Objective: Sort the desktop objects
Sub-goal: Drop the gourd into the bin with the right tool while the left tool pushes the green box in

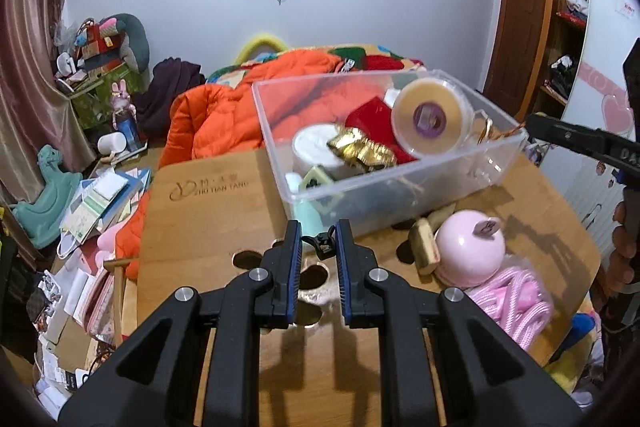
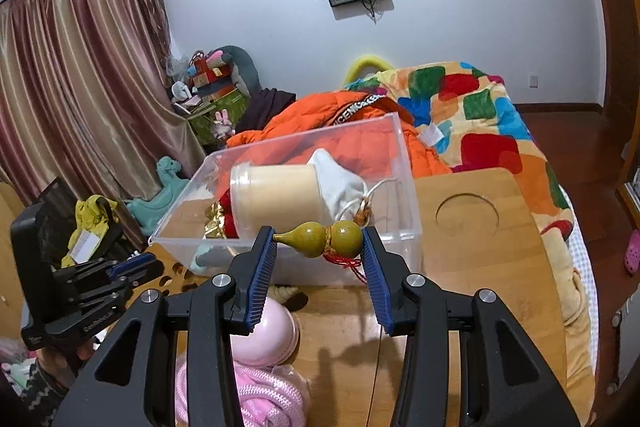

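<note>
A clear plastic box stands on the wooden table and holds a beige lidded jar, a white round tin, gold foil and red cloth. My left gripper hovers in front of the box with a narrow gap between its jaws; a small black clasp shows in the gap, contact unclear. My right gripper is shut on a green gourd charm with a red cord, held sideways just over the box's near rim.
On the table beside the box lie a pink round case, a pink rope bundle and a gold block. Behind are an orange jacket and a colourful blanket. Clutter covers the floor at left.
</note>
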`<state>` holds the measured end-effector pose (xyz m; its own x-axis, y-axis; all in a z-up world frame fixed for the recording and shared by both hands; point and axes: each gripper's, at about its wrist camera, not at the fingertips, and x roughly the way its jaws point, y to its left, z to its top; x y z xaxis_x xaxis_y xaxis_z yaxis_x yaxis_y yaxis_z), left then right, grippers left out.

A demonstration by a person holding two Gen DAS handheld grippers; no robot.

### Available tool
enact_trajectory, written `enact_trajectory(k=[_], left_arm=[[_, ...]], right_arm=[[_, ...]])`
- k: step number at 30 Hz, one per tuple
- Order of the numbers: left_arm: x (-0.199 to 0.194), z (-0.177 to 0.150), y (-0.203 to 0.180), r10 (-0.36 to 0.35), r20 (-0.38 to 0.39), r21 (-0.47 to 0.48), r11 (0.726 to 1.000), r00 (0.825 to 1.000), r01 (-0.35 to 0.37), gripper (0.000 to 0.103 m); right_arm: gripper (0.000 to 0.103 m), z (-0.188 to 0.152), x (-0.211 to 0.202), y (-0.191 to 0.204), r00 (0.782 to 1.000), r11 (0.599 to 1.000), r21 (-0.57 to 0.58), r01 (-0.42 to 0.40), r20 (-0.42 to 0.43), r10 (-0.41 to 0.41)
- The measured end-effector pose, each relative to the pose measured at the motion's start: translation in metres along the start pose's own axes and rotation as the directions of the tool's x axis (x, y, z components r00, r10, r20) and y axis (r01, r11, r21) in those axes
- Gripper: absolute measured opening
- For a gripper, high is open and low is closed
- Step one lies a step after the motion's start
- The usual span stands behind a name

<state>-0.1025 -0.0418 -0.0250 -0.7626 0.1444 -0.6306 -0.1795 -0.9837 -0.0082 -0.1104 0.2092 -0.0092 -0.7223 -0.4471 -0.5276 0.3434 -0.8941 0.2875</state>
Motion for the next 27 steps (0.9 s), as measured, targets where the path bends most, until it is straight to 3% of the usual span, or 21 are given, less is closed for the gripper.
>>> enact_trajectory(k=[14,27], left_arm=[[0.0,0.03,-0.004,-0.023,0.061,-0.008,1.0,0.998,0.023,0.016],[0.036,0.041,0.001,-0.01,0.008,-0.03,0.999,1.0,0.01,0.016]], right_arm=[[0.04,0.02,0.024,-0.013,1.0,1.0,-0.014,0.024,-0.015,-0.024],[0.04,0.02,0.044,-0.016,0.996,0.996,-0.051,0.076,-0.051,-0.079]])
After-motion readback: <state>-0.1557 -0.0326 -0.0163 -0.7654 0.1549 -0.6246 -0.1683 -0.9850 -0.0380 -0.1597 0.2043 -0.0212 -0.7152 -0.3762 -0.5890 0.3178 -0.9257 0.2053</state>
